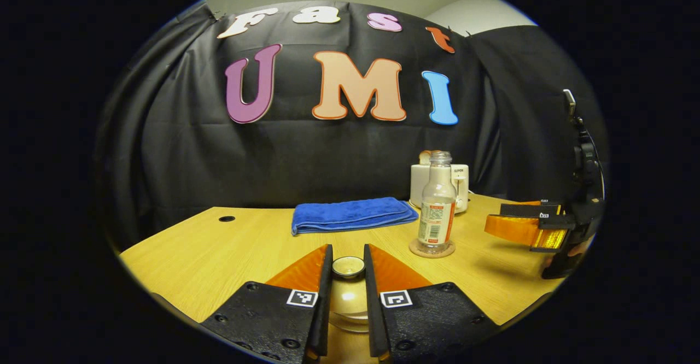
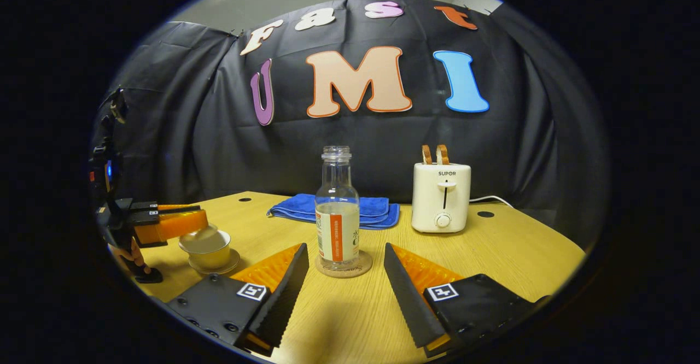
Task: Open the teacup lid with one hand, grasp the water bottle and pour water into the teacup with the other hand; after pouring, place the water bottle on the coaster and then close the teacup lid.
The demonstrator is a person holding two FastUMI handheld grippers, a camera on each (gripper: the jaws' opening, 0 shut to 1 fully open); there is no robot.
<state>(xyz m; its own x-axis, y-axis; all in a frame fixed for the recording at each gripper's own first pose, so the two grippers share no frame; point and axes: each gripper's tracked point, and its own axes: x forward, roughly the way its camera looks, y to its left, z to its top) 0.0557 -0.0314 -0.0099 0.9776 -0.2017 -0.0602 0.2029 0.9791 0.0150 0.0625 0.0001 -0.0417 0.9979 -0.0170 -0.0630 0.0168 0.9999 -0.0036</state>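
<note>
Lid: left gripper [image 1: 348, 276] clenched on the teacup lid [image 1: 348, 266] knob; seated or just above the teacup [image 2: 208, 248], cannot tell.
Bottle: water bottle [image 2: 337, 211] upright on the coaster [image 2: 344, 265], just ahead of the right gripper [image 2: 343, 276], whose fingers are spread, untouching.
Left: probably only closing the lid.

- Wooden table [image 2: 492, 254] under my fingers, with cable holes near its far edge.
- Coaster [image 2: 344, 269] ahead between my right fingers.
- Blue towel [image 2: 333, 209] folded beyond it.
- White toaster [image 2: 441, 197] beyond my right finger.
- Saucer [image 2: 214, 267] left of my left finger.
</note>
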